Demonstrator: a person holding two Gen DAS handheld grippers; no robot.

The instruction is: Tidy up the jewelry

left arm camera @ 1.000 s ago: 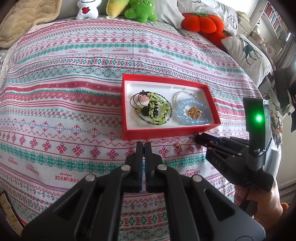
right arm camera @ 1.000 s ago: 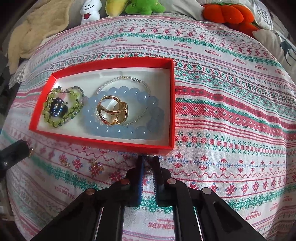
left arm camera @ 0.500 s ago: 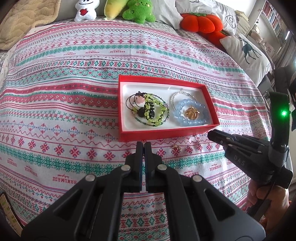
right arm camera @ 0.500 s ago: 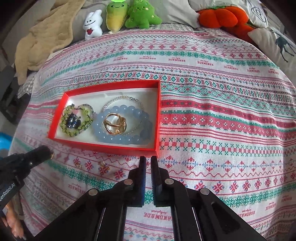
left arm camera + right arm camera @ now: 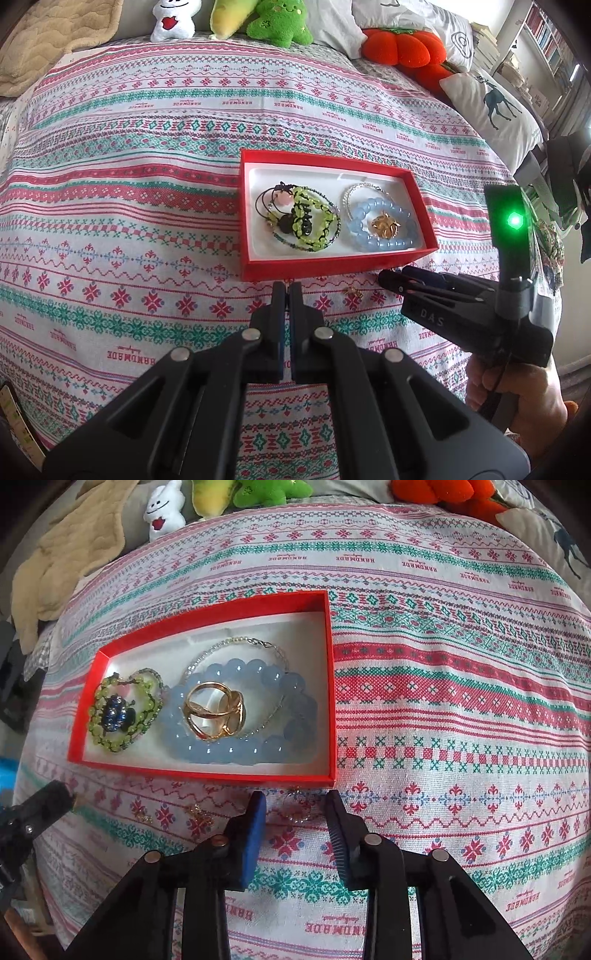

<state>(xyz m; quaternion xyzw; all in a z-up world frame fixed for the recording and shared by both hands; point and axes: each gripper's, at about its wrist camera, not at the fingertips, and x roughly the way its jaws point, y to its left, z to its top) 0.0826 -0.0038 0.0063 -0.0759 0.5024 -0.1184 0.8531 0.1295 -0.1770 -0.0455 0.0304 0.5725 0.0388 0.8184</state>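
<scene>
- A small clear-beaded ring (image 5: 295, 806) lies on the patterned bedspread (image 5: 461, 709) right between the tips of my right tongs (image 5: 295, 801), just short of the near wall of the red box (image 5: 207, 771). My pads (image 5: 255, 812) stand either side of it without pressing it.
- Those right jaws have just been opening; a second ago they were nearly together, and now they are spread and released, with the ring in the gap. I read that as lining up to pick it up, so the grab itself is not yet made.
- To the left of my right tongs, a small gold earring (image 5: 199, 812) sits on the cloth, and another tiny gold piece (image 5: 146, 818) lies further left. I judge both are waiting their turn.
- Ahead of the tongs, inside the box, are the blue bead bracelet (image 5: 240, 746) with gold rings (image 5: 214, 712) in its middle, a thin silver chain (image 5: 258, 642), and the green bead bracelet (image 5: 122, 709) at the far left end.
- My left tongs (image 5: 287, 291) are clenched on nothing, tips just short of the box's near wall, and have stayed put.
- Seen past them, my right hand (image 5: 517, 391) grips its handle off to the right.
- Plush toys (image 5: 277, 22) sit far ahead, beyond the box.
</scene>
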